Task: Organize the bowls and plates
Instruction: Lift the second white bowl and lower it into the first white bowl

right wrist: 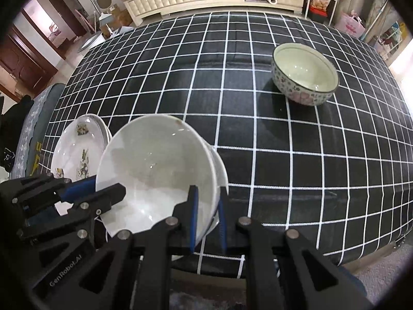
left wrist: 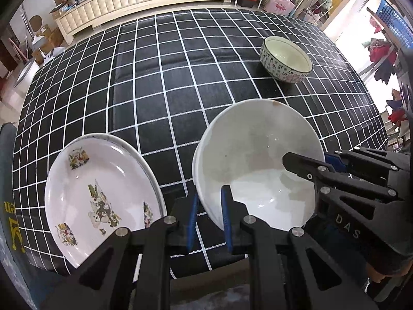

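Note:
A large white bowl (left wrist: 258, 155) is held tilted above the checked tablecloth, with a second white rim under it. My left gripper (left wrist: 209, 214) is shut on its left rim. My right gripper (right wrist: 207, 214) is shut on its right rim and also shows in the left wrist view (left wrist: 304, 166). The bowl also shows in the right wrist view (right wrist: 155, 165), with the left gripper (right wrist: 103, 191) at its left edge. A stack of white plates with bear pictures (left wrist: 100, 196) lies to the left (right wrist: 77, 152). A small flower-patterned bowl (left wrist: 286, 59) stands at the far right (right wrist: 304, 75).
The black-and-white checked tablecloth (left wrist: 167, 82) covers the table; its near edge is just below the grippers. A cream cabinet (left wrist: 116, 2) stands behind the table. A grey chair (right wrist: 38, 118) is at the left.

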`<state>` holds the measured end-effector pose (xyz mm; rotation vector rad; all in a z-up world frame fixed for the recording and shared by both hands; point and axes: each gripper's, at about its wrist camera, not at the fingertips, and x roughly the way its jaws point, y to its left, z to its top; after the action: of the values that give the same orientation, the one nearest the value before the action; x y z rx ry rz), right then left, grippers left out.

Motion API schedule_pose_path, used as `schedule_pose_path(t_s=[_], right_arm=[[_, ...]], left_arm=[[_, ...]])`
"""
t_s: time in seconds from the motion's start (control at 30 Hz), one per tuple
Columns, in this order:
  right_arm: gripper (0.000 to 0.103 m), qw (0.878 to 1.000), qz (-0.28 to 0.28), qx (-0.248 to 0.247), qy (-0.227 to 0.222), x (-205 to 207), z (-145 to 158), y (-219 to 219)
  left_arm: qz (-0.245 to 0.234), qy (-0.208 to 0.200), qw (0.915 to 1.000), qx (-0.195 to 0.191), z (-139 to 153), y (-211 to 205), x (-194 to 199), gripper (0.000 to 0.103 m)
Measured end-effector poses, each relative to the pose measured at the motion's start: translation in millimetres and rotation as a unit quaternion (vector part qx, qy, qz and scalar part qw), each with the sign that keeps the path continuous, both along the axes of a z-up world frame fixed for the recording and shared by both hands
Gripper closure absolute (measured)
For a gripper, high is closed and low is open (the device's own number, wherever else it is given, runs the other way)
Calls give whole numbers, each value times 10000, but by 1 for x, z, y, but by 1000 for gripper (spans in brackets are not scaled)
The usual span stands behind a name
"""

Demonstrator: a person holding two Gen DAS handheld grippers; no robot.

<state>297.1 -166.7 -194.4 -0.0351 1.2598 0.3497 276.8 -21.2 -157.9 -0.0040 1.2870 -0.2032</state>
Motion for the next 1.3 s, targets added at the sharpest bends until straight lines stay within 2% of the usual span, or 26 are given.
schedule_pose_path(t_s=[0.73,0.93,1.03,1.13,1.3], right_arm=[[85,9997,61,-252,30,4,-6,5],[85,9997,-9,-238,49,5,-5,2],[83,9997,-72,-220,-14,5,1,-3],[74,9995,-131,-216,-181,4,14,-11],[69,9980,-272,-123,-548,4,43,-30]], left_arm=[[33,134,9999,98,-13,-6,5,87],[8,21,10000,49,-7,-4,4,87],[-1,-85,9999,72,-2,-4,3,84],[-90,-238,9997,42,8,-4,-1,79],[-83,-467,9989,20,27,-3,-3,79]])
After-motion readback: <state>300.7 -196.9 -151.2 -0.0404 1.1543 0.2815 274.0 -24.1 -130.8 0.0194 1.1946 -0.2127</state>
